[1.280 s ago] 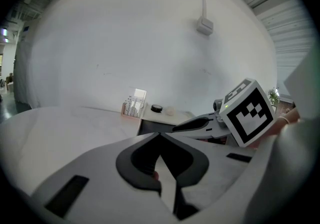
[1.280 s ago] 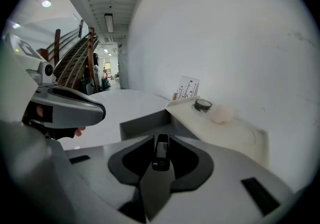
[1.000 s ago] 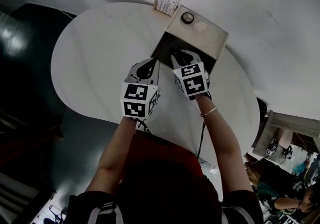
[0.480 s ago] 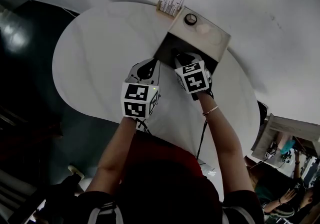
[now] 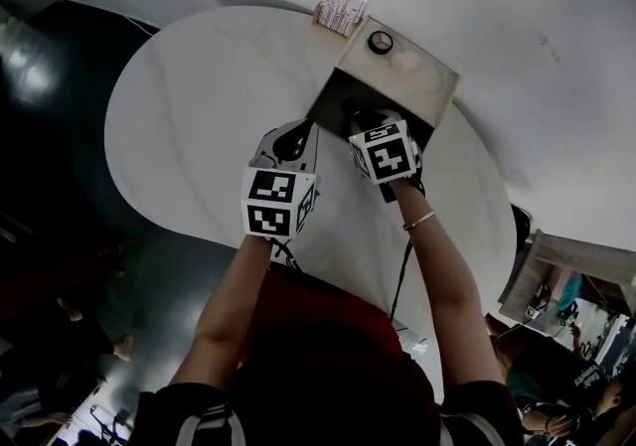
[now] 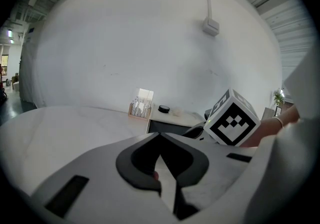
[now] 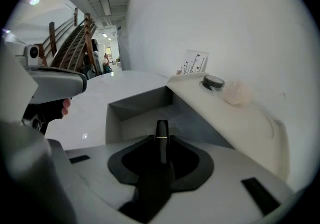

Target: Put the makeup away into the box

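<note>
My right gripper (image 7: 160,163) has its jaws clamped on a slim black tube (image 7: 161,135) with a gold ring. The tube's tip points out over the open box (image 7: 131,106). A jar (image 7: 213,82) and a pale lump (image 7: 236,93) sit on the box's flat top. My left gripper (image 6: 159,140) hangs beside it over the counter (image 5: 199,106), jaws together and empty.

Soft, even indoor light (fisheye-bent, dark corners); shadow fills the box (image 7: 140,102).
</note>
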`<action>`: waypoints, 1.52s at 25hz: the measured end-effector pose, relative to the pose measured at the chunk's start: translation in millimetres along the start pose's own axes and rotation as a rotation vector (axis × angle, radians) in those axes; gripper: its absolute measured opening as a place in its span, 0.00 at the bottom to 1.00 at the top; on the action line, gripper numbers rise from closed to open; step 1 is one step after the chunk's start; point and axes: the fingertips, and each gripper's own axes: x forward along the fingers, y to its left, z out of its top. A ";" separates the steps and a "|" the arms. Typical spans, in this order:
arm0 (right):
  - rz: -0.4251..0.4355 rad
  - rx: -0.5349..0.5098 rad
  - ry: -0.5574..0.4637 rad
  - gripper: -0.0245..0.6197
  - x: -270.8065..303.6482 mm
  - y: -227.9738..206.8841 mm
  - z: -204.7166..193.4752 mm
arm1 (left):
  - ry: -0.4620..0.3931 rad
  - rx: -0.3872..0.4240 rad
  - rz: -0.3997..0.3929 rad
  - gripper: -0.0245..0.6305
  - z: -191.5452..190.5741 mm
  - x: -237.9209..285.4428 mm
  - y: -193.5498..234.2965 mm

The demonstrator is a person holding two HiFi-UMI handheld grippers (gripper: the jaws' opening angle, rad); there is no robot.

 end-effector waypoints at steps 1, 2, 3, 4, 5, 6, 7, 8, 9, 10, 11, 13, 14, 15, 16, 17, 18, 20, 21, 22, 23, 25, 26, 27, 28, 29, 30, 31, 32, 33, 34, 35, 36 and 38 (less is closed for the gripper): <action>0.001 0.003 0.004 0.20 0.5 -0.1 -0.4 | 0.000 -0.001 0.000 0.07 -0.2 0.1 0.2; 0.002 0.005 0.007 0.20 0.8 -0.3 -0.9 | 0.000 -0.001 0.000 0.07 -0.4 0.2 0.4; 0.002 0.007 0.008 0.20 0.9 -0.4 -1.3 | 0.000 -0.002 0.000 0.07 -0.6 0.1 0.5; 0.002 0.008 0.010 0.20 0.9 -0.4 -1.6 | 0.000 -0.001 0.000 0.07 -0.5 -0.1 0.8; 0.002 0.009 0.011 0.20 0.8 -0.4 -1.9 | 0.001 -0.001 0.000 0.07 -0.4 -0.3 1.2; 0.002 0.010 0.012 0.20 0.8 -0.3 -1.9 | 0.001 0.000 0.001 0.07 -0.3 -0.5 1.9; 0.001 0.009 0.012 0.20 0.9 -0.2 -1.9 | 0.001 0.001 0.001 0.07 -0.2 -0.6 2.7; 0.001 0.009 0.013 0.20 1.0 -0.1 -1.7 | 0.002 0.001 0.002 0.07 -0.2 -0.7 3.4; 0.002 0.008 0.014 0.20 1.2 0.2 -1.6 | 0.003 0.001 0.002 0.07 -0.1 -0.8 4.0; 0.003 0.009 0.015 0.20 1.3 0.4 -1.6 | 0.004 0.000 0.002 0.07 0.0 -0.8 4.4; 0.005 0.010 0.018 0.20 1.5 0.3 -1.8 | 0.004 -0.001 0.002 0.07 0.2 -0.8 4.5; 0.007 0.017 0.026 0.20 2.1 -0.4 -3.0 | 0.003 -0.002 0.001 0.07 0.4 -0.8 4.5; 0.009 0.022 0.031 0.20 2.4 -0.4 -3.7 | 0.004 -0.002 0.001 0.07 0.2 -1.0 4.5; 0.011 0.026 0.036 0.20 2.8 -0.3 -4.5 | 0.005 -0.003 0.002 0.07 -0.1 -1.3 4.7; 0.013 0.028 0.040 0.20 3.3 -0.3 -5.0 | 0.006 -0.003 0.003 0.07 -0.3 -1.4 5.2; 0.015 0.030 0.043 0.20 3.7 -0.4 -5.1 | 0.006 -0.003 0.004 0.07 -0.2 -1.3 5.8; 0.016 0.031 0.045 0.20 3.9 -0.6 -4.9 | 0.005 -0.003 0.005 0.07 0.1 -1.3 6.4; 0.016 0.031 0.046 0.20 3.9 -0.6 -4.5 | 0.005 -0.003 0.007 0.07 0.5 -1.5 7.4; 0.016 0.031 0.046 0.20 4.0 -0.5 -4.5 | 0.005 -0.003 0.007 0.07 0.5 -1.7 8.0; 0.015 0.030 0.048 0.20 4.1 -0.5 -4.6 | 0.005 -0.004 0.008 0.07 0.5 -1.8 8.6; 0.014 0.030 0.048 0.20 4.2 -0.5 -4.6 | 0.005 -0.004 0.008 0.07 0.5 -1.8 9.0; 0.010 0.024 0.047 0.20 3.9 -0.5 -4.2 | 0.004 -0.004 0.008 0.07 1.0 -1.8 9.3; 0.007 0.018 0.044 0.20 3.4 -0.3 -3.7 | 0.002 -0.002 0.008 0.07 1.5 -2.0 9.3; 0.002 0.010 0.041 0.20 2.7 -0.1 -3.2 | 0.001 -0.001 0.008 0.07 2.0 -2.3 9.3; -0.005 0.000 0.037 0.20 1.8 -0.1 -2.8 | 0.000 0.000 0.007 0.07 2.5 -2.4 9.2; -0.012 -0.010 0.032 0.20 1.0 -0.5 -2.4 | 0.000 0.001 0.007 0.07 2.8 -2.3 9.1; -0.021 -0.017 0.025 0.20 0.0 -1.4 -1.9 | -0.001 0.002 0.006 0.07 3.2 -2.1 8.8; -0.031 -0.022 0.016 0.20 -1.5 -2.9 -0.9 | -0.001 0.003 0.005 0.07 3.5 -1.7 8.6; -0.039 -0.023 0.004 0.20 -3.3 -4.5 0.9 | -0.001 0.004 0.005 0.07 3.8 -1.4 8.5; -0.044 -0.022 -0.010 0.20 -5.4 -5.8 3.2 | -0.001 0.005 0.004 0.07 4.0 -1.3 8.4; -0.045 -0.019 -0.027 0.20 -7.7 -6.5 5.9 | 0.000 0.006 0.003 0.07 4.0 -1.3 8.2; -0.044 -0.015 -0.046 0.20 -10.3 -6.7 8.9 | 0.000 0.007 0.002 0.07 4.1 -1.5 7.9; -0.040 -0.010 -0.065 0.20 -13.4 -6.6 12.1 | -0.001 0.008 0.002 0.07 4.3 -1.7 7.4; -0.030 0.004 -0.103 0.20 -20.6 -5.1 19.0 | -0.003 0.010 0.000 0.07 5.3 -2.0 5.9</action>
